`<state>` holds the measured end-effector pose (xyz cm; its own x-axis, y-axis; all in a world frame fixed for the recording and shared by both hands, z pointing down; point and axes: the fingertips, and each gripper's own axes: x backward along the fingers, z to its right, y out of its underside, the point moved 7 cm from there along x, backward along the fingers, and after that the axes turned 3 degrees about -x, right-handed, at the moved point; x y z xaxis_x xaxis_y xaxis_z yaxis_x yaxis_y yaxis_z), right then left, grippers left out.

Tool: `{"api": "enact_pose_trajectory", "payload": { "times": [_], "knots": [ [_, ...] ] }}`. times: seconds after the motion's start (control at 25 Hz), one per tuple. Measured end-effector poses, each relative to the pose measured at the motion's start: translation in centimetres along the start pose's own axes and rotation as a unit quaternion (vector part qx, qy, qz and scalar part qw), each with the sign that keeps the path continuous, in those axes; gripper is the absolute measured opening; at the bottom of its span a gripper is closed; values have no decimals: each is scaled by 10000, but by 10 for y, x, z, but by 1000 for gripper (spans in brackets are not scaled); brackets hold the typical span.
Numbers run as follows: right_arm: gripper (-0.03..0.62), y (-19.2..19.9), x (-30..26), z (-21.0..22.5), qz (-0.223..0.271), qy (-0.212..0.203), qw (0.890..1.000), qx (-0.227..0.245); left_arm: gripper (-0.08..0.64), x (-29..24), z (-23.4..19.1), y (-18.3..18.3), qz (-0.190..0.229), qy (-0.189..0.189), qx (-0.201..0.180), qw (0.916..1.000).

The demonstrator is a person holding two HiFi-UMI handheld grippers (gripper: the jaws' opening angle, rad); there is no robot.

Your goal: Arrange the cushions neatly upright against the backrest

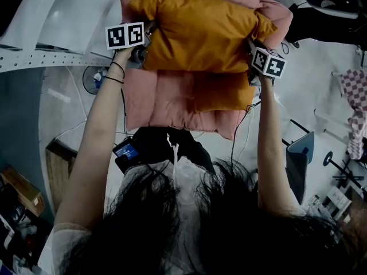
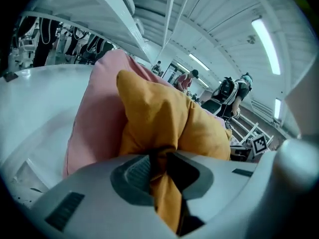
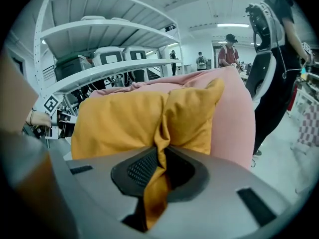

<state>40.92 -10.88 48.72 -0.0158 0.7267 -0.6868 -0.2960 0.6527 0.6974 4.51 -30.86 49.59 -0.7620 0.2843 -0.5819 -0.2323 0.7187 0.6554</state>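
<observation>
Evenly outstretched, both tools [image 2: 158, 159] [image 3: 160, 158] pinch cushion [image 1: 200, 33].

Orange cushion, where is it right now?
The orange cushion sits top centre of the head view, against the pink cushion, with the left claw pinching its left corner and the right claw its right corner.

claw [image 2: 159, 176] pinching orange cushion [image 2: 164, 118] — pink cushion [image 2: 97, 113] behind

My left gripper [image 2: 158, 166] and right gripper [image 3: 159, 166] are smooth grey shells with dark ribbed pads [image 2: 135, 172] lining the jaws. Behind each pair of jaws sits a white cube [image 1: 125, 36] of black square markers; thin dark bands [image 1: 113, 79] circle my left wrist.
</observation>
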Motion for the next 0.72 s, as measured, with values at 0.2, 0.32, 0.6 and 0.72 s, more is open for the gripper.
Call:
{"api": "enact_pose_trajectory", "payload": {
  "times": [0.2,0.32,0.6,0.72],
  "knots": [
    [58,-1,15,-2,609,-11,9975,-351,84,14,-3,2,560,79,-241,9981],
    [78,1,31,1,822,-18,9940,-715,112,30,-1,-2,878,-111,-670,9938],
    [219,2,79,3,954,84,9901,-1025,166,76,0,4,1369,-50,-635,9885],
    [219,11,106,4,1176,25,9846,-1291,166,99,7,7,1519,101,-853,9847]
  ]
}}
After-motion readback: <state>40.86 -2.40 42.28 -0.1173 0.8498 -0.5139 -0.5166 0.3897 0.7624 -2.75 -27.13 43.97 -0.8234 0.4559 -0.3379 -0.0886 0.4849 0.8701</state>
